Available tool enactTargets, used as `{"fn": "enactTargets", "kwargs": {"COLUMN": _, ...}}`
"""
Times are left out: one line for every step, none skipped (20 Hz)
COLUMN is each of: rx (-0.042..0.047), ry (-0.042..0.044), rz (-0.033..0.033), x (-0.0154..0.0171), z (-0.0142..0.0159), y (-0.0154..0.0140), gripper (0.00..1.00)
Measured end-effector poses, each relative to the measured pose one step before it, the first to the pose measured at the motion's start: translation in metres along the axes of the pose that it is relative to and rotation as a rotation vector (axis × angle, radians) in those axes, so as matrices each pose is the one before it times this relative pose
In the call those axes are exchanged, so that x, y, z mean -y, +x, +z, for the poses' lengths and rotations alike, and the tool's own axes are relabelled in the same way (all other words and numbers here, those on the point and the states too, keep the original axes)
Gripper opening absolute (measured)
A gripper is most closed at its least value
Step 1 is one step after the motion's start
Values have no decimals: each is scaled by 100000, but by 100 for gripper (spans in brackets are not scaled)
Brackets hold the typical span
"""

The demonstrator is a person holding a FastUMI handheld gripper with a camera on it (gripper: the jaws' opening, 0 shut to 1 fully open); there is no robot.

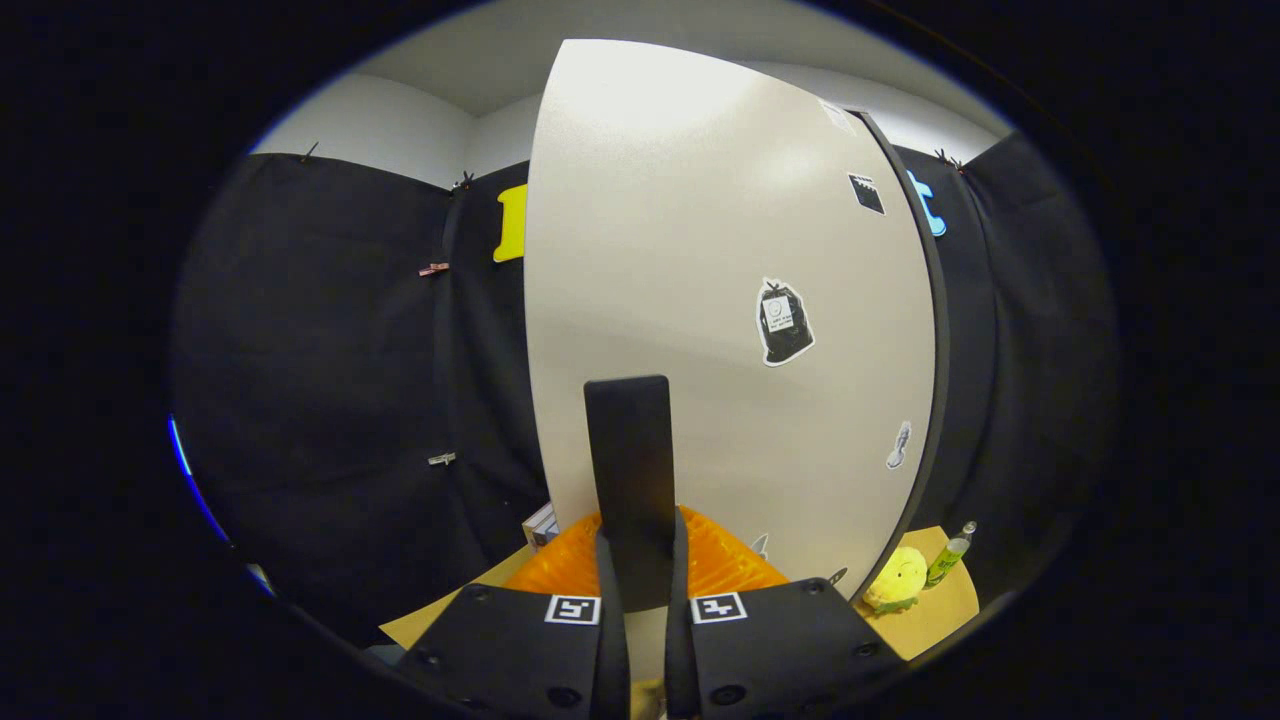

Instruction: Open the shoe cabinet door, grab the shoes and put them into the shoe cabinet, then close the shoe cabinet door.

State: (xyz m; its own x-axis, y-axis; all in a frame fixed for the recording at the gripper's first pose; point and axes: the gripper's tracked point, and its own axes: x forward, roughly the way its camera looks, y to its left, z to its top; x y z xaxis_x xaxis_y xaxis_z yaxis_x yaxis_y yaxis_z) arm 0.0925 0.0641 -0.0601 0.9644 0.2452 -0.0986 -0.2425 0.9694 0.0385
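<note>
The white shoe cabinet door (700,250) rises right in front of me, with a few small stickers on its face. A flat black upright handle (628,470) stands out from the door and runs down between my orange fingers (555,572). My gripper (640,575) is shut on this handle, one finger pressing on each side. A dark edge (940,350) runs down the door's right side. Whether the door stands ajar cannot be told from here.
A yellow plush toy (893,580) and a green bottle (950,555) sit on a tan surface (940,615) to the right of the door's foot. A small box (540,524) lies to the left, beyond the fingers. Black cloth walls close in on both sides.
</note>
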Motion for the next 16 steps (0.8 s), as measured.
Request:
{"fn": "enactTargets", "kwargs": {"rx": -223, "ry": 48, "rz": 745, "x": 149, "z": -29, "y": -154, "gripper": 18}}
{"fn": "enactTargets", "kwargs": {"rx": -222, "ry": -133, "rz": 746, "x": 118, "z": 79, "y": -267, "gripper": 18}}
{"fn": "enactTargets", "kwargs": {"rx": -87, "ry": -142, "rz": 654, "x": 103, "z": 63, "y": -359, "gripper": 18}}
{"fn": "enactTargets", "kwargs": {"rx": -81, "ry": -115, "rz": 494, "x": 198, "z": -62, "y": -247, "gripper": 18}}
{"fn": "enactTargets", "kwargs": {"rx": -48, "ry": 118, "rz": 299, "x": 247, "z": 54, "y": -514, "gripper": 18}}
{"fn": "enactTargets", "kwargs": {"rx": -96, "ry": 163, "rz": 227, "x": 278, "z": 127, "y": -462, "gripper": 18}}
{"fn": "enactTargets", "kwargs": {"rx": -104, "ry": 150, "rz": 93, "x": 208, "z": -15, "y": -380, "gripper": 18}}
{"fn": "enactTargets", "kwargs": {"rx": -148, "ry": 36, "rz": -38, "x": 295, "z": 22, "y": -465, "gripper": 18}}
{"fn": "enactTargets", "kwargs": {"rx": -118, "ry": -24, "rz": -189, "x": 388, "z": -79, "y": -703, "gripper": 18}}
{"fn": "enactTargets", "kwargs": {"rx": -101, "ry": -151, "rz": -244, "x": 341, "z": -56, "y": -594, "gripper": 18}}
{"fn": "enactTargets", "kwargs": {"rx": -114, "ry": -101, "rz": -413, "x": 402, "z": -38, "y": -525, "gripper": 17}}
{"fn": "enactTargets", "kwargs": {"rx": -66, "ry": -142, "rz": -592, "x": 435, "z": 49, "y": -460, "gripper": 18}}
{"fn": "enactTargets", "kwargs": {"rx": 32, "ry": -5, "rz": -628, "x": 394, "z": -13, "y": -445, "gripper": 17}}
{"fn": "enactTargets", "kwargs": {"rx": -98, "ry": -26, "rz": -686, "x": 383, "z": 2, "y": -421, "gripper": 17}}
{"fn": "enactTargets", "kwargs": {"rx": -2, "ry": -96, "rz": -758, "x": 413, "z": 29, "y": -415, "gripper": 18}}
{"fn": "enactTargets", "kwargs": {"rx": 88, "ry": -331, "rz": -903, "x": 437, "z": 28, "y": -412, "gripper": 17}}
